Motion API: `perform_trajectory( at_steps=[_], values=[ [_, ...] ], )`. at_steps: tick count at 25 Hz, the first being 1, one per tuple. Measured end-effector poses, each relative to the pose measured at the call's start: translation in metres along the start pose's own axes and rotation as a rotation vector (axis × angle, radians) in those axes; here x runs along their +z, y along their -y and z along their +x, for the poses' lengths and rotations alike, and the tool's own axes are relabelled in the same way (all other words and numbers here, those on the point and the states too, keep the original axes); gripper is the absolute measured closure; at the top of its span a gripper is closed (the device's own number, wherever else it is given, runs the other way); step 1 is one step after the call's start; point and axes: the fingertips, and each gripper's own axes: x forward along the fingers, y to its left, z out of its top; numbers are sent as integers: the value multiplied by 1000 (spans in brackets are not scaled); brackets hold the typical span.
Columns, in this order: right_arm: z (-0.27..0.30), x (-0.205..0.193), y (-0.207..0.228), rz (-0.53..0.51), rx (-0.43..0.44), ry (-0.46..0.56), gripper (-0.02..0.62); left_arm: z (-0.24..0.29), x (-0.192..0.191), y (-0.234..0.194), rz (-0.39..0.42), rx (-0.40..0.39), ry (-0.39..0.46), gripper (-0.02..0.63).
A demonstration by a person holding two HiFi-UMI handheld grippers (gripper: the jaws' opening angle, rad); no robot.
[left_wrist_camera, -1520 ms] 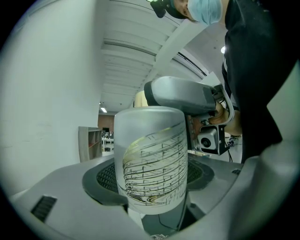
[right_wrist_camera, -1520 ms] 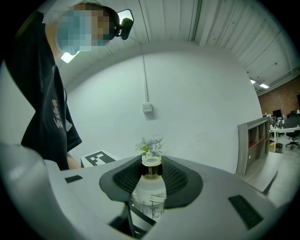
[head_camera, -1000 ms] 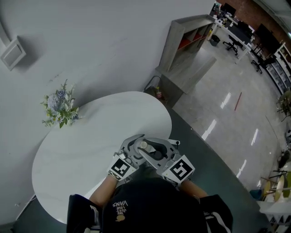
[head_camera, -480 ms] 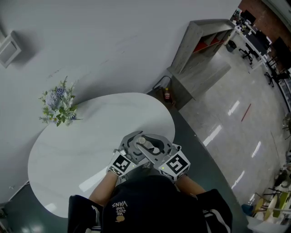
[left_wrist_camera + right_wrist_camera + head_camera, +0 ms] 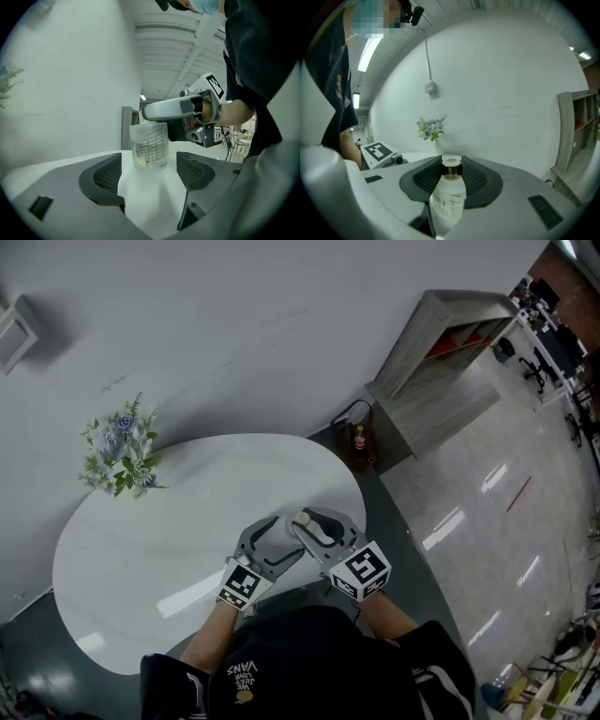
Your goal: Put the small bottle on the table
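Note:
The small clear bottle (image 5: pixel 447 201), with a white cap and a gold collar, stands upright between the jaws of my right gripper (image 5: pixel 451 176), which is shut on it. In the head view that gripper (image 5: pixel 311 520) holds the bottle (image 5: pixel 302 517) over the near right part of the white oval table (image 5: pixel 169 540). My left gripper (image 5: pixel 270 529) is close on the left, pointing at it. In the left gripper view the bottle's printed lower half (image 5: pixel 149 145) hangs just beyond the open left gripper (image 5: pixel 150 174), with one of the right gripper's fingers (image 5: pixel 171 108) above it.
A small vase of blue and white flowers (image 5: pixel 122 457) stands at the table's far left edge, by the white wall. A grey shelf unit (image 5: pixel 441 362) and a red bottle-shaped thing (image 5: pixel 359 439) on the floor are off to the right.
The head view has swung, so the table and shelf sit differently in frame. Both grippers stay close together over the table's near right part, the bottle still in the right one.

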Motion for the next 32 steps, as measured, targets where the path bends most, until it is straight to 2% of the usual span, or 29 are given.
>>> perform_trajectory(
  at_steps=[9, 18, 24, 32],
  values=[
    [34, -21, 56, -1, -7, -30, 448, -35, -17, -23, -73, 192, -33, 236],
    [77, -27, 101, 1, -37, -30, 448, -65, -30, -42, -121, 330, -61, 238],
    [99, -35, 123, -8, -60, -41, 448, -69, -35, -46, -143, 367, -68, 242],
    [116, -37, 147, -33, -99, -40, 448, -73, -44, -50, -165, 395, -91, 302]
  ],
)
